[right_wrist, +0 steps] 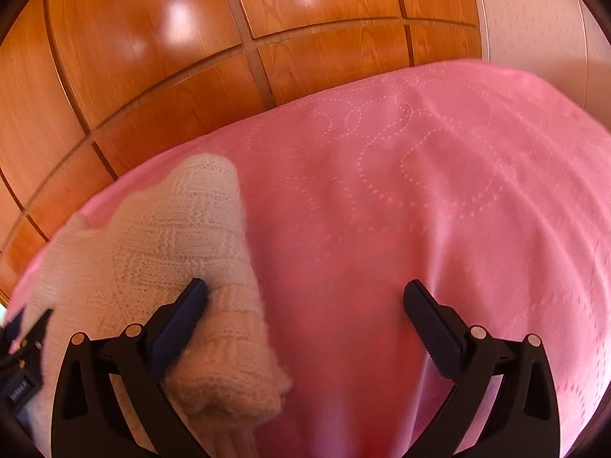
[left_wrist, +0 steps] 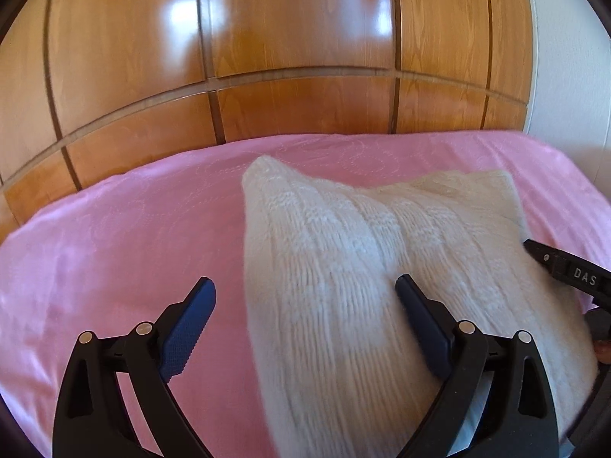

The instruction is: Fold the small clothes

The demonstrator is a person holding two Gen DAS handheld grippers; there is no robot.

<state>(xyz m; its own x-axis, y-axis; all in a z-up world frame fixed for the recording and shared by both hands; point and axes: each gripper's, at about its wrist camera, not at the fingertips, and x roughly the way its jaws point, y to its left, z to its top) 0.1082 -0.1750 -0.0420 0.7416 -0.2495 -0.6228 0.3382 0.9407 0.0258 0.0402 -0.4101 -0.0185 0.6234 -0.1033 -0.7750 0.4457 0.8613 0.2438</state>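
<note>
left wrist: cream knit [left_wrist: 343,267] on pink bedspread [left_wrist: 114,236].

Open pink bedspread [right_wrist: 420,191] is left to the right of the cream knitted garment [left_wrist: 362,267] and to its left as far as the bed's edge, while passage beyond the bed is blocked by the wooden wardrobe doors [left_wrist: 267,57] and, at the right, by a white wall [right_wrist: 534,19].

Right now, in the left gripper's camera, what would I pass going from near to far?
Left gripper fingers, then the cream knitted garment, the pink bedspread beyond it, then the wooden wardrobe doors.
</note>
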